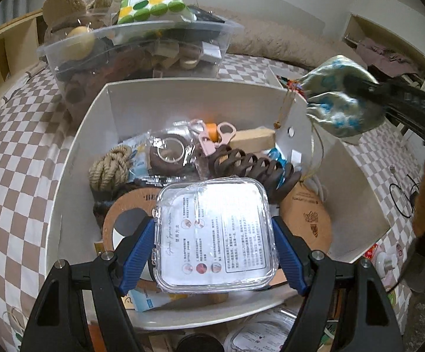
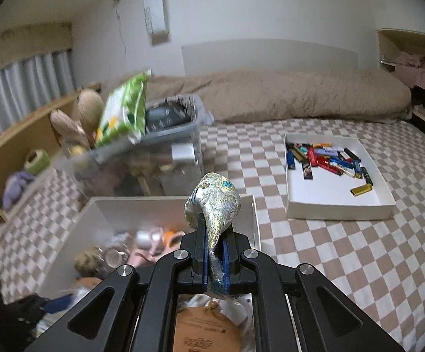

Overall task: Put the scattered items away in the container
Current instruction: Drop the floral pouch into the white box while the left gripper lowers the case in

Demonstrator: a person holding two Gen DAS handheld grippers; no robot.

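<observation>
Clamshell case [image 1: 215, 234], clear plastic with a printed insert, pinched between the blue pads of the left tool [image 1: 214, 252] above the heaped contents of the white box [image 1: 65, 193] on the bed. Risk: slick lid edges, so a skewed release could tip it off the cork discs [image 1: 306, 214] or over the near wall. Right tool [image 2: 215, 261] pressed together on a brocade pouch [image 2: 214, 202], held over the box's far right corner; its dangling cord, seemingly trailing inside, could snag on the hair claw [image 1: 250, 167].
</observation>
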